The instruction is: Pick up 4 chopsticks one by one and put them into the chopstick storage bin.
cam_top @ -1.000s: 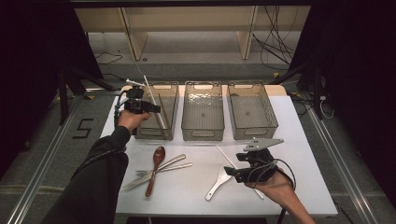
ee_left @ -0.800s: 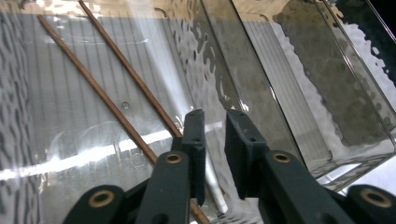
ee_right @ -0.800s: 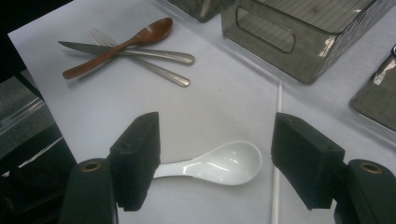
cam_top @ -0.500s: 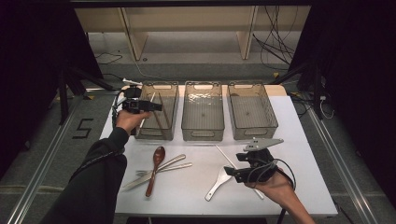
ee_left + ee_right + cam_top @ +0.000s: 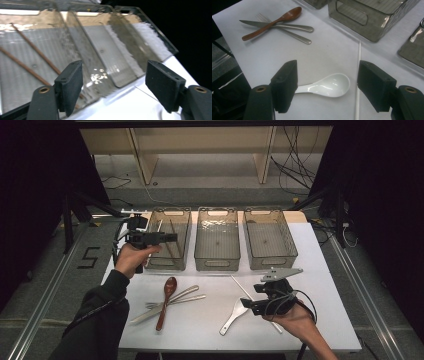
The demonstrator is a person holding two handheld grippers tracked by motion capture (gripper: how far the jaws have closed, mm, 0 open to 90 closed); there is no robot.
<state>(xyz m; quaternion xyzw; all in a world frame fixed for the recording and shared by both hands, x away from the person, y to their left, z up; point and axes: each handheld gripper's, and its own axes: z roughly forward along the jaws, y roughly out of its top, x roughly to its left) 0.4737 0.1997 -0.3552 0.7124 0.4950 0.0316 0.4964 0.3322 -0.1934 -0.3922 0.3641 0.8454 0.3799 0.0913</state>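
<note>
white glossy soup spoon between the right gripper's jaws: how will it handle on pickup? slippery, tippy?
The white glossy soup spoon reflects highlights like glazed ceramic, so it is probably slick against the pads and may chip if dropped. Its deep bowl looks heavier than the thin handle, so a handle grasp would likely droop bowl-down. It lies flat on the white table with a rounded underside, so a push would probably spin it.

Bright overhead light on the white table point(image 5: 310, 270), dark surroundings; left gripper view motion-blurred.

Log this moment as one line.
left gripper: open over left bin | right gripper: open above white spoon | chopsticks in bin
</note>
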